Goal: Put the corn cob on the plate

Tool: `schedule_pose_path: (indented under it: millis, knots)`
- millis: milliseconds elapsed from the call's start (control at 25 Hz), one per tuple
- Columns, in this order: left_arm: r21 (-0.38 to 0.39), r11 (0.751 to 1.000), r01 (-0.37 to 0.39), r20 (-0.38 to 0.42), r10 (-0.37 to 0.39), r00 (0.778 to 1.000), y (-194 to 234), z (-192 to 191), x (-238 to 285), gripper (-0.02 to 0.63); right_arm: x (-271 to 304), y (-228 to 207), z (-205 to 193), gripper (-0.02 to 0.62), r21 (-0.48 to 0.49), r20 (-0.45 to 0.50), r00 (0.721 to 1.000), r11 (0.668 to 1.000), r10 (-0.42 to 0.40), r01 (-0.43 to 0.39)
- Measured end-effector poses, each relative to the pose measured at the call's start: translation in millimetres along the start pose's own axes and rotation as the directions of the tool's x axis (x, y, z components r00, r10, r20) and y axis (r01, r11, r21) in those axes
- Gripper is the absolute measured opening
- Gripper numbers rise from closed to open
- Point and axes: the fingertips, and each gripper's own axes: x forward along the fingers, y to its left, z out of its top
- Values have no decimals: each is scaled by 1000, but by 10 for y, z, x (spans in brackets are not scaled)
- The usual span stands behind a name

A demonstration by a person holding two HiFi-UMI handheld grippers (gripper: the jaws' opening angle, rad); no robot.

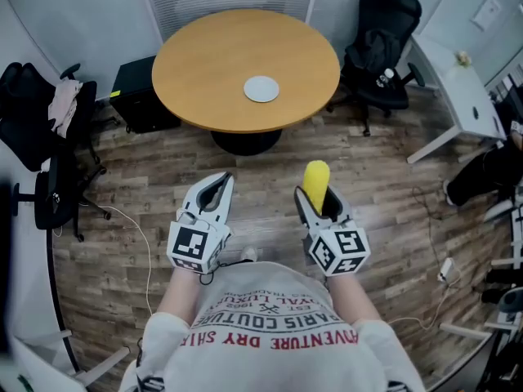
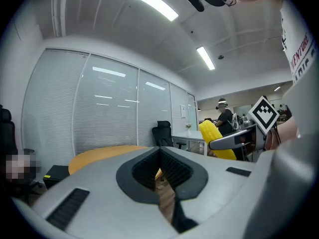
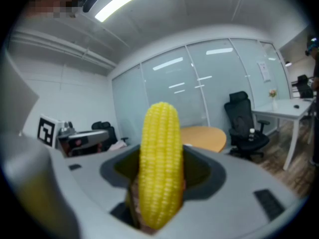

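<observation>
Matt plastic, knobbly kernels, wood grain.

The corn cob [image 3: 159,173] has a bumpy, kernelled yellow skin with a faint plastic sheen. The left gripper [image 1: 217,184] and the right gripper [image 1: 317,202] both have smooth, matt grey plastic shells. Their jaws are lined with black ribbed pads [image 2: 174,169] that look rubbery. The round counter [image 1: 204,64] has a smooth, satin, wood-coloured top, and the plate [image 1: 261,89] on it is pale and smooth. The floor [image 1: 147,178] is grainy, wood-look planking with a dull finish. The person's shirt [image 1: 270,333] is soft white cloth with red print.
</observation>
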Motion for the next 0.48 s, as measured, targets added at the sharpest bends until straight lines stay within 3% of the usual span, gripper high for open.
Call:
schedule_pose_path:
  millis: [160,480]
  knots:
    - [22,1000,22,1,-22,1000,433,8,214,33,427,40,63,265,18,-2,1000,999,-27,27]
    - [-38,999,-6,-38,5,999,967,-206,622,32,1100,-55,95,265,31,-41,999,999,-18,19]
